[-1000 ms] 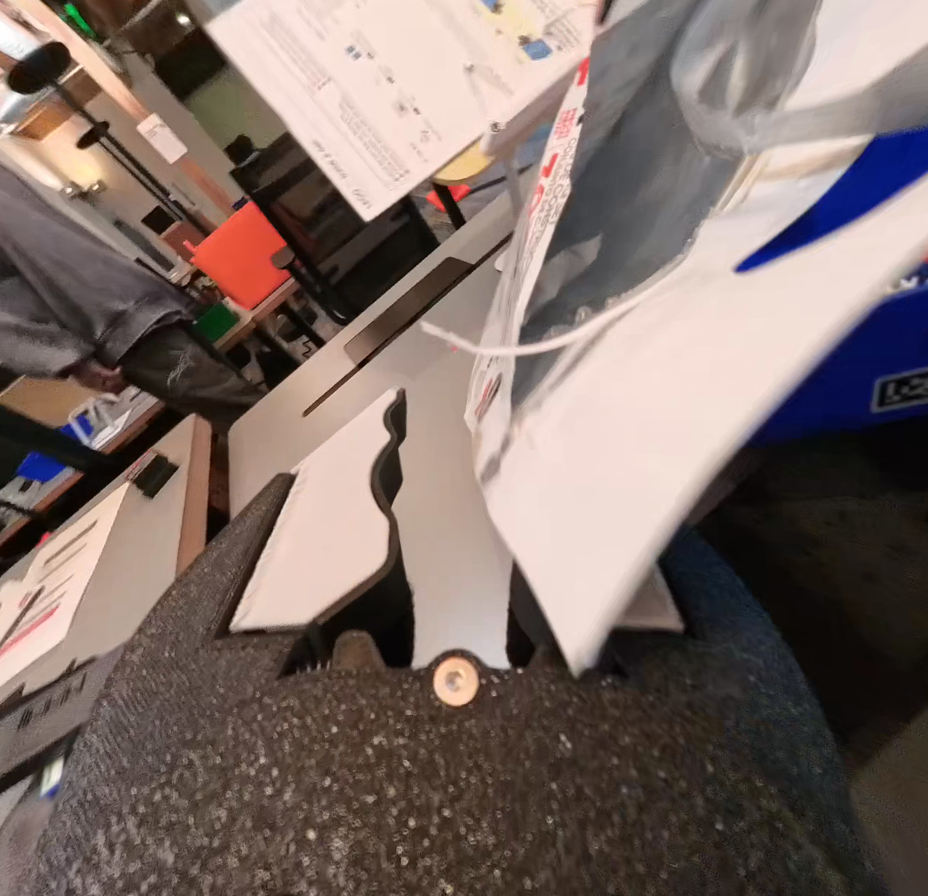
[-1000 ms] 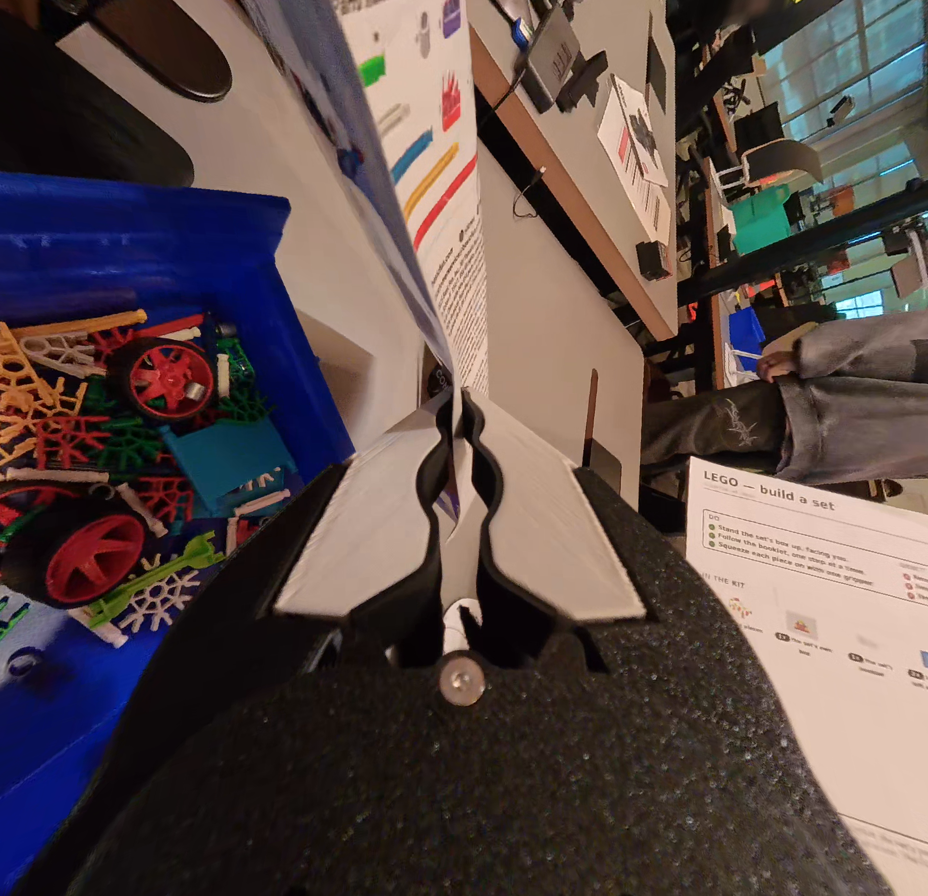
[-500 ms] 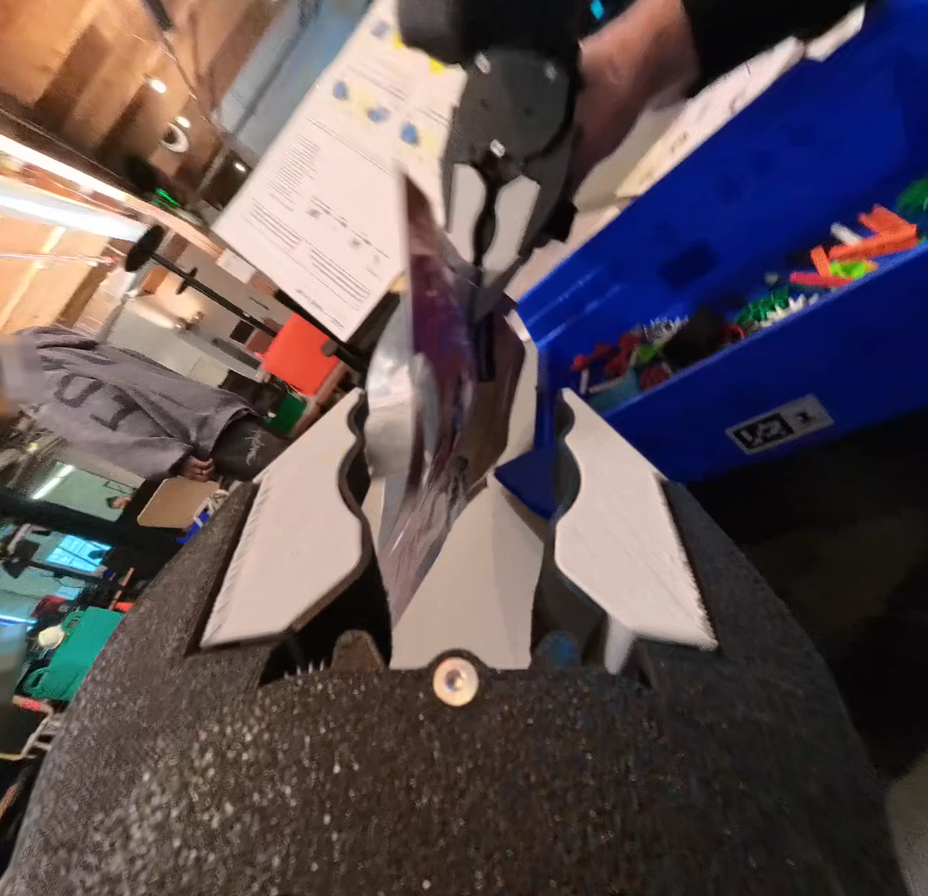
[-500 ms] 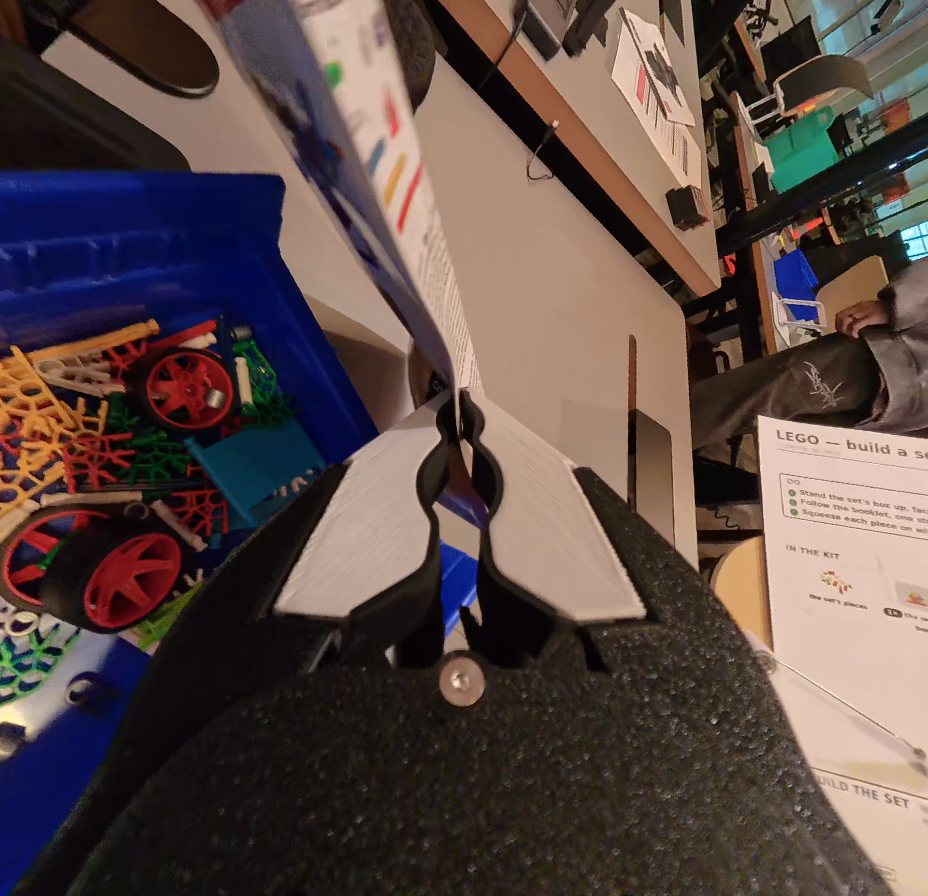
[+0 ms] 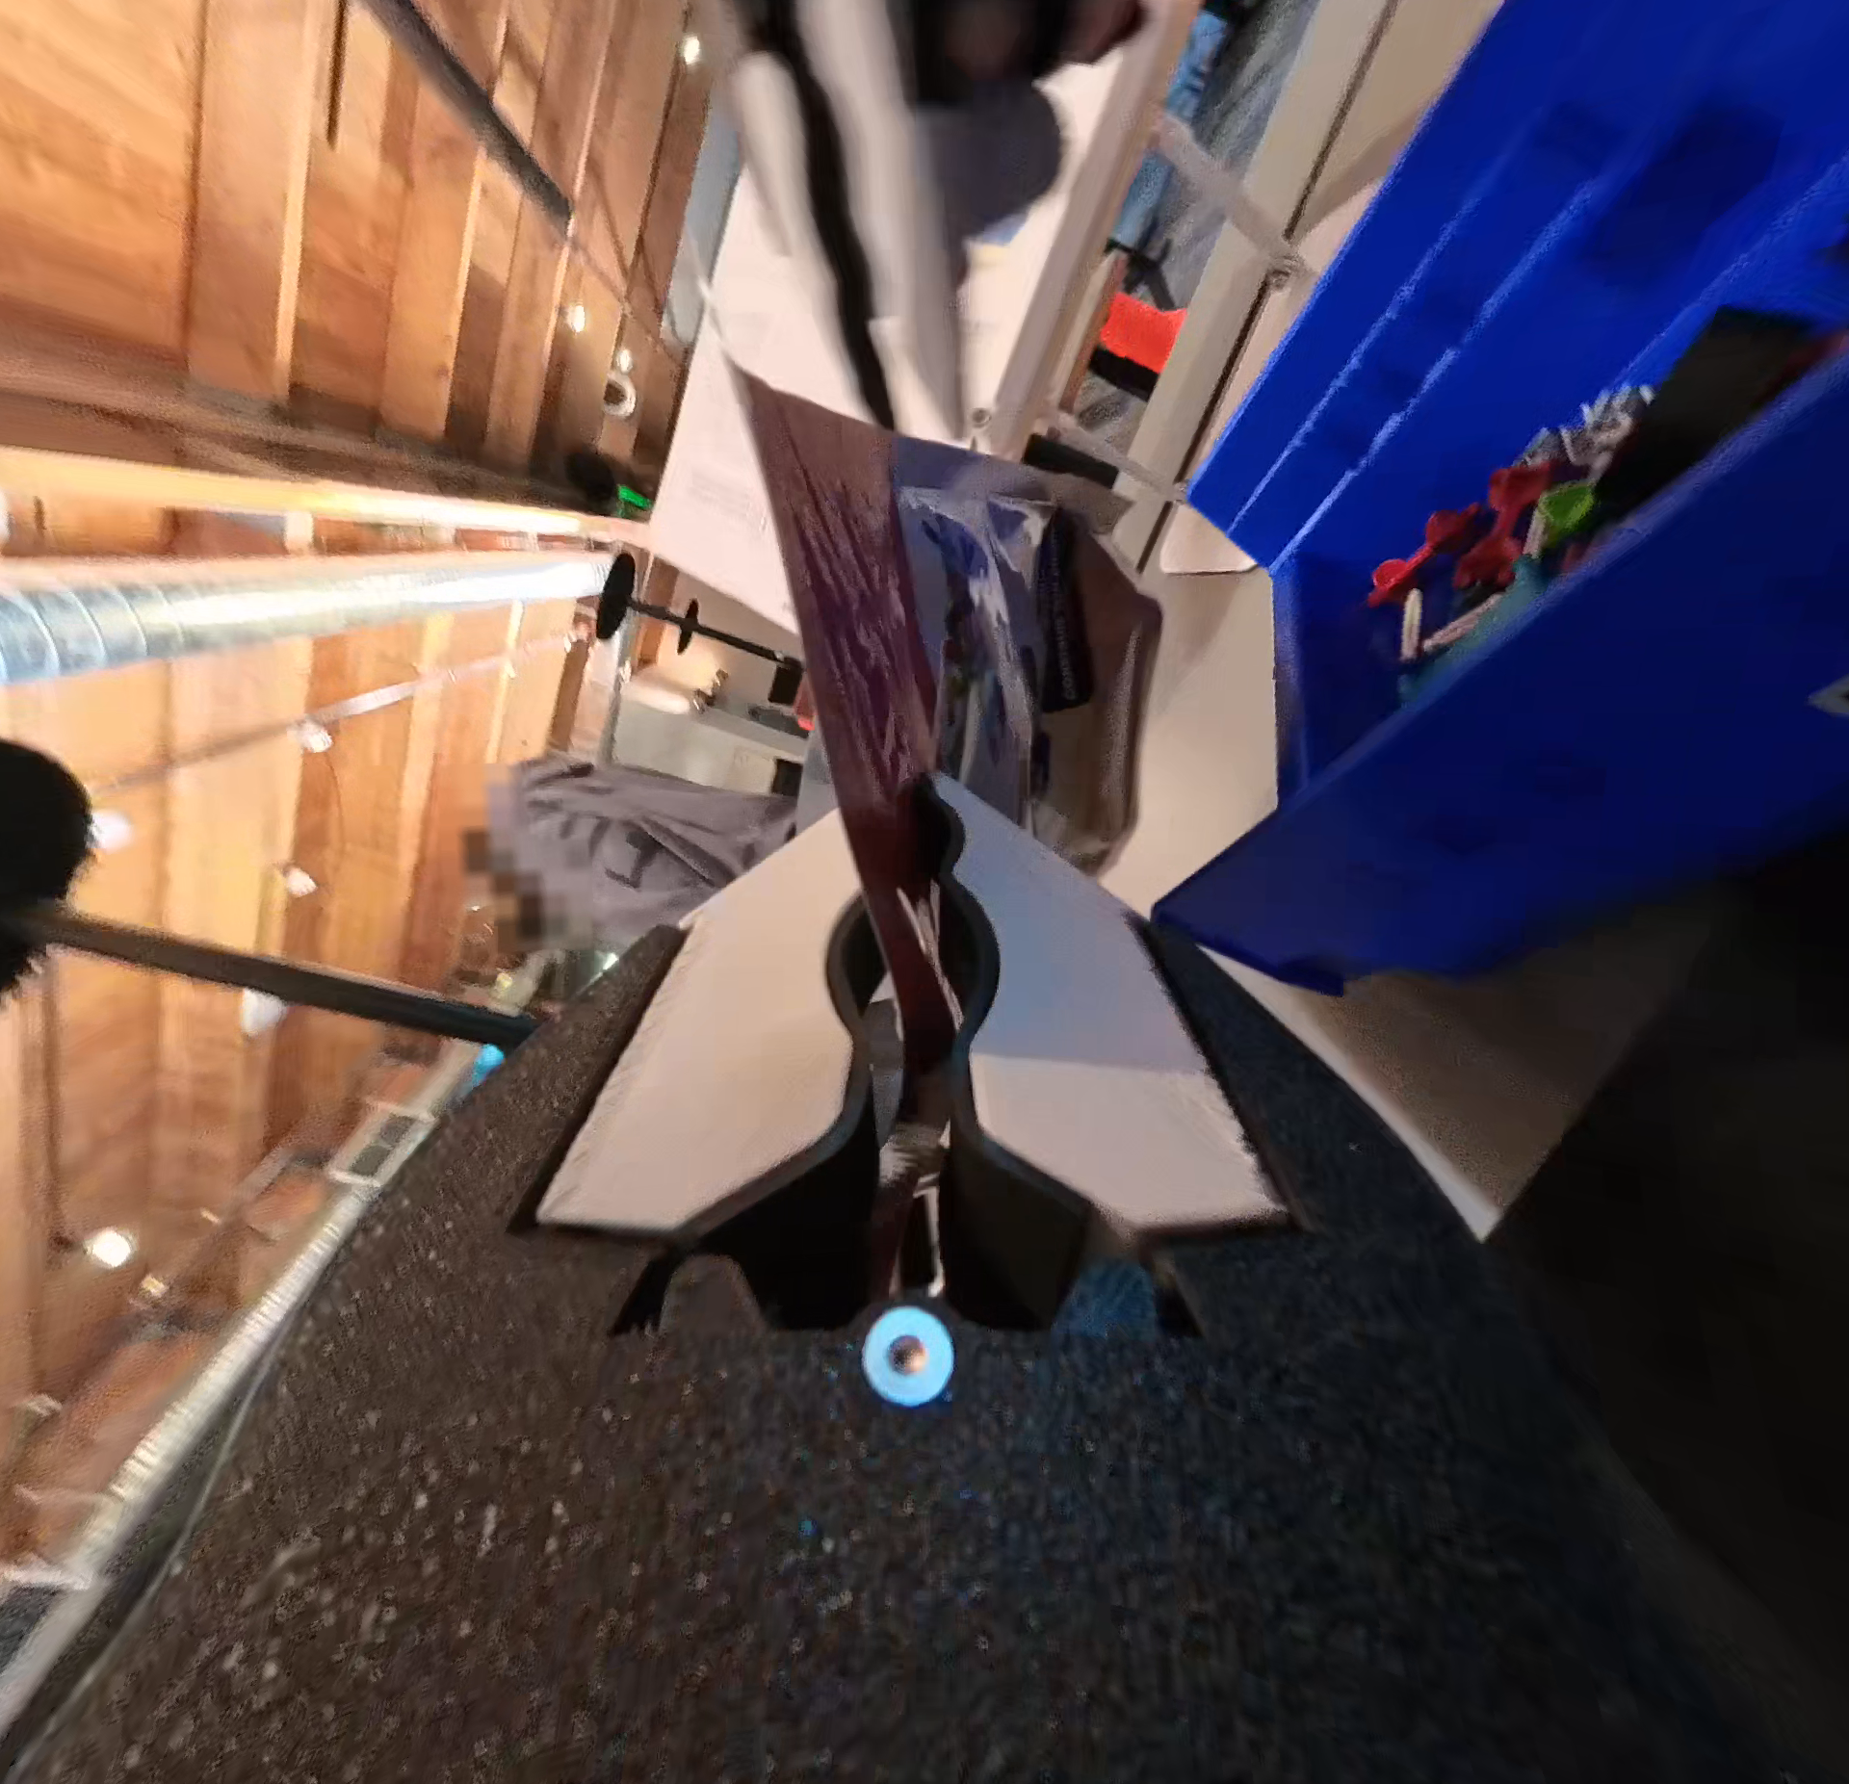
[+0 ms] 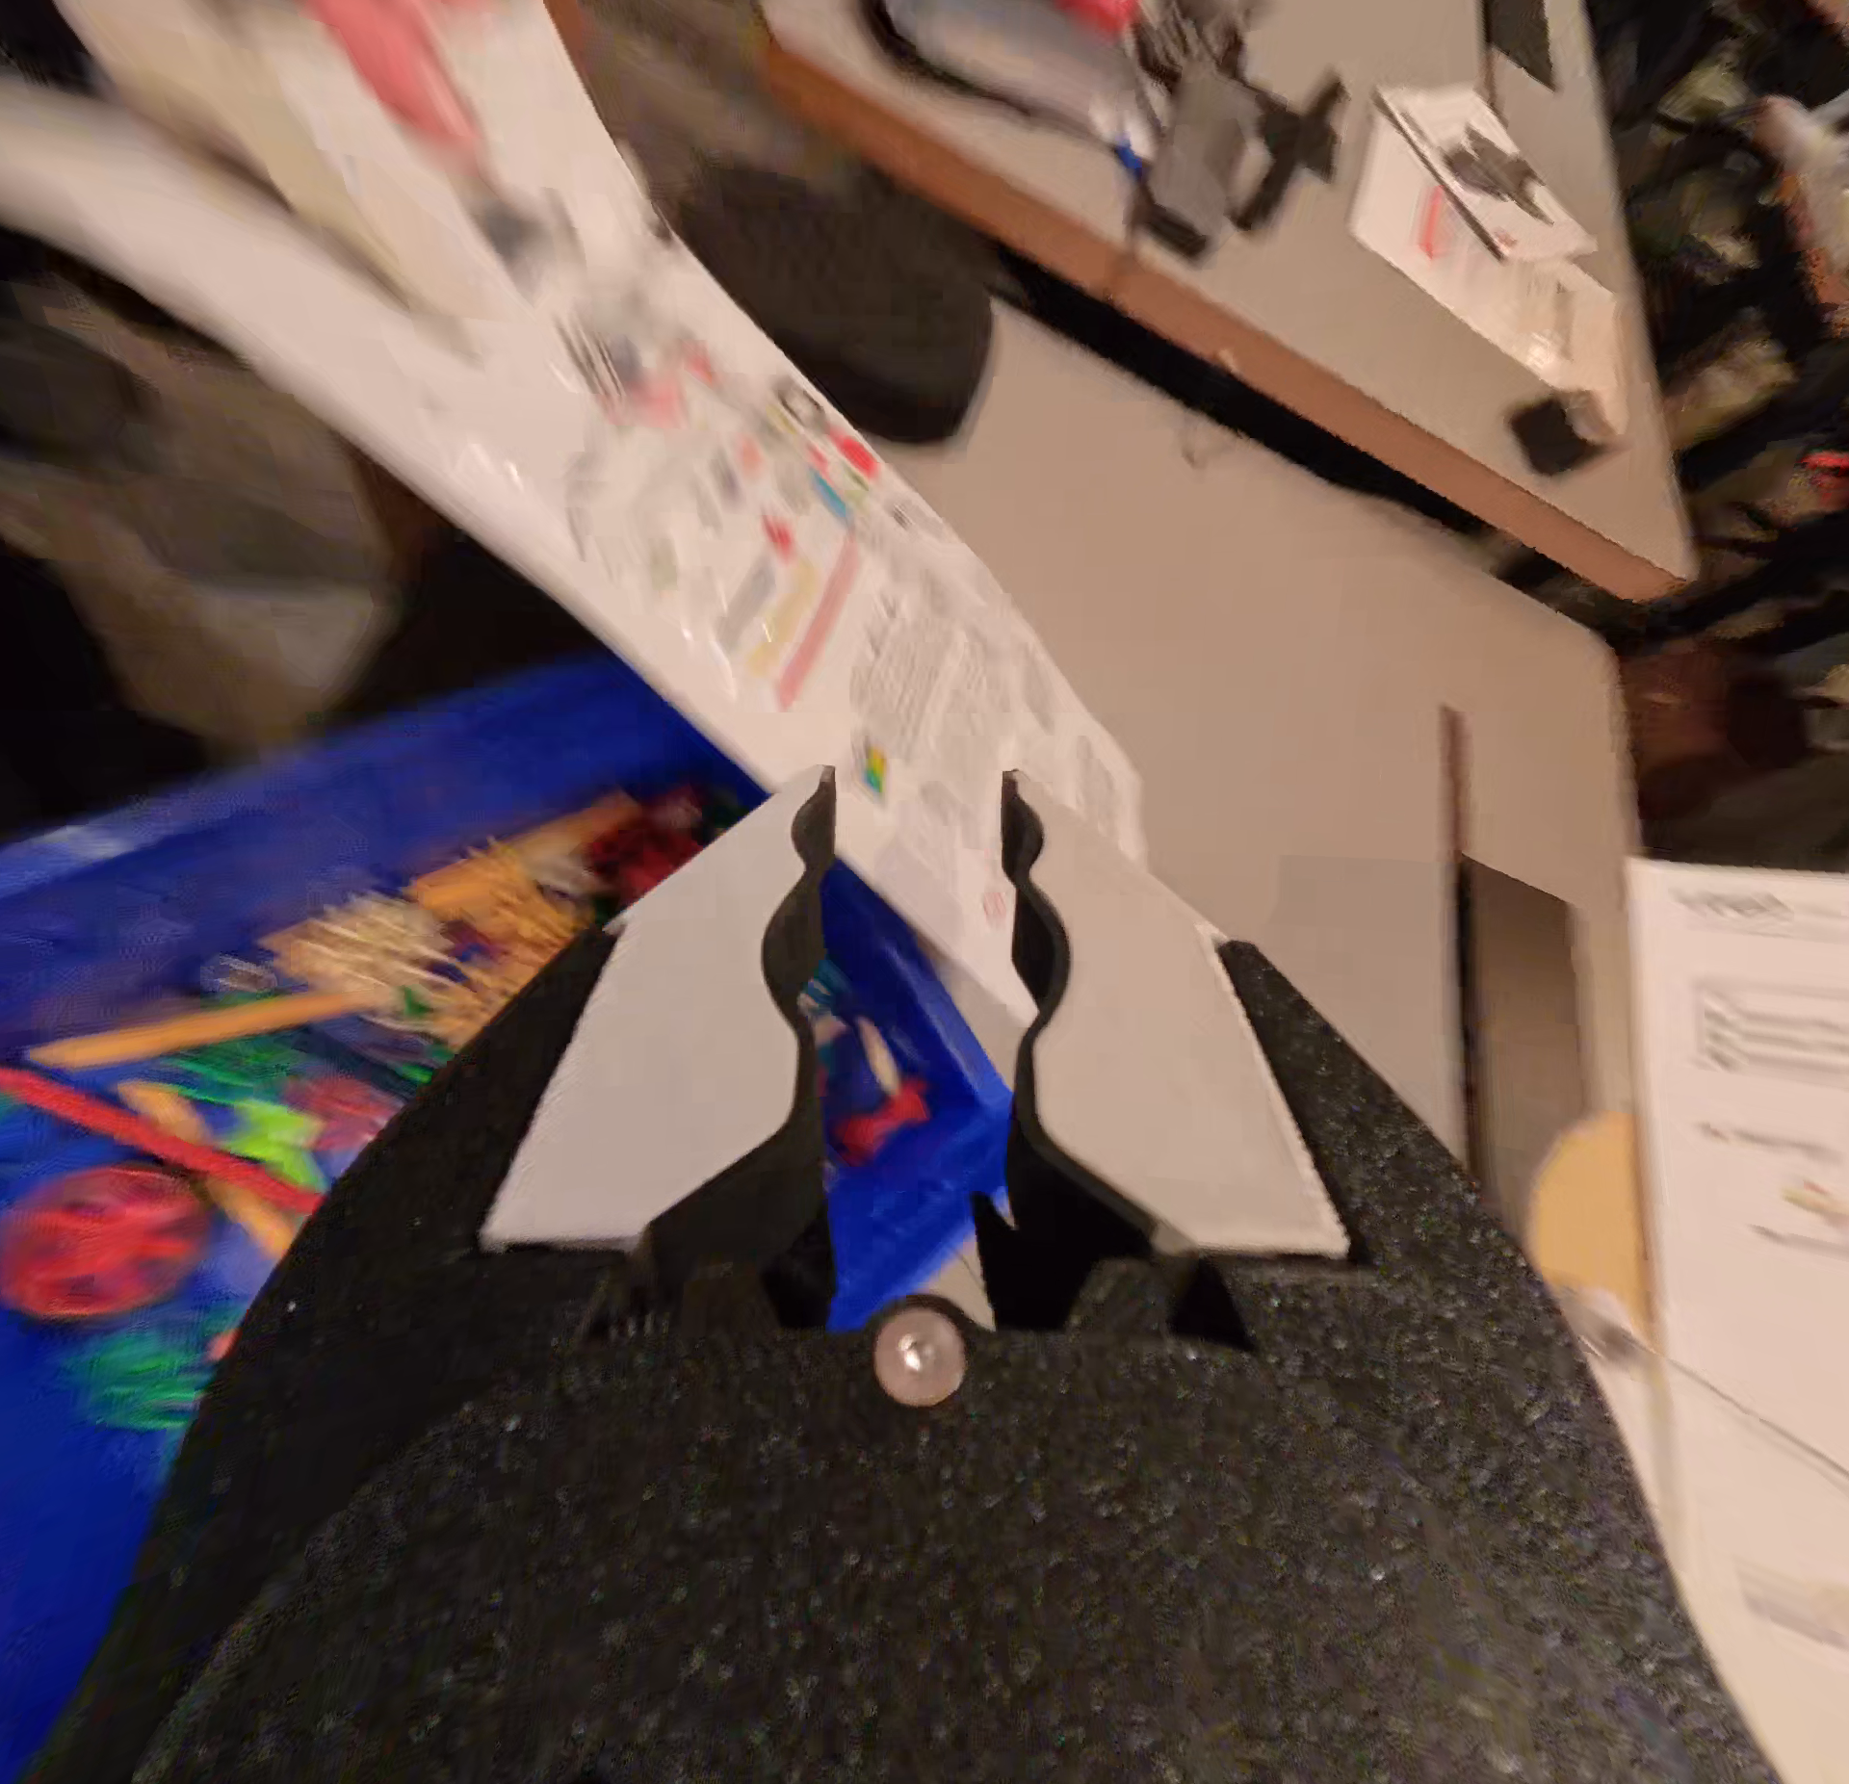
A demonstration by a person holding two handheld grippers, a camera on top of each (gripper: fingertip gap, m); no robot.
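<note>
My left gripper (image 5: 890, 806) is shut on a printed booklet (image 5: 860, 616), seen edge-on with a dark red cover, which stands up from between its pads. My right gripper (image 6: 917, 781) is open and holds nothing. The same booklet (image 6: 800, 556) shows in the right wrist view as a white page with coloured part pictures, lying just beyond the right fingertips, which do not press on it. A blue bin (image 6: 300, 786) of coloured building-toy pieces (image 6: 350, 986) sits left of the right gripper. The bin also shows in the left wrist view (image 5: 1601, 736), to the right of the left gripper.
A white printed sheet (image 6: 1751, 1136) stands at the right edge. The grey table (image 6: 1301, 636) lies beyond the booklet, and a second desk (image 6: 1401, 266) with small items is behind it. A person in a grey top (image 5: 640, 836) is far off. There is about 12 cm between the tips of the two grippers.
The right gripper was shut on the booklet and has let go and opened. The left gripper, open around the booklet half a second ago, has shut on it. Both views have swung.
</note>
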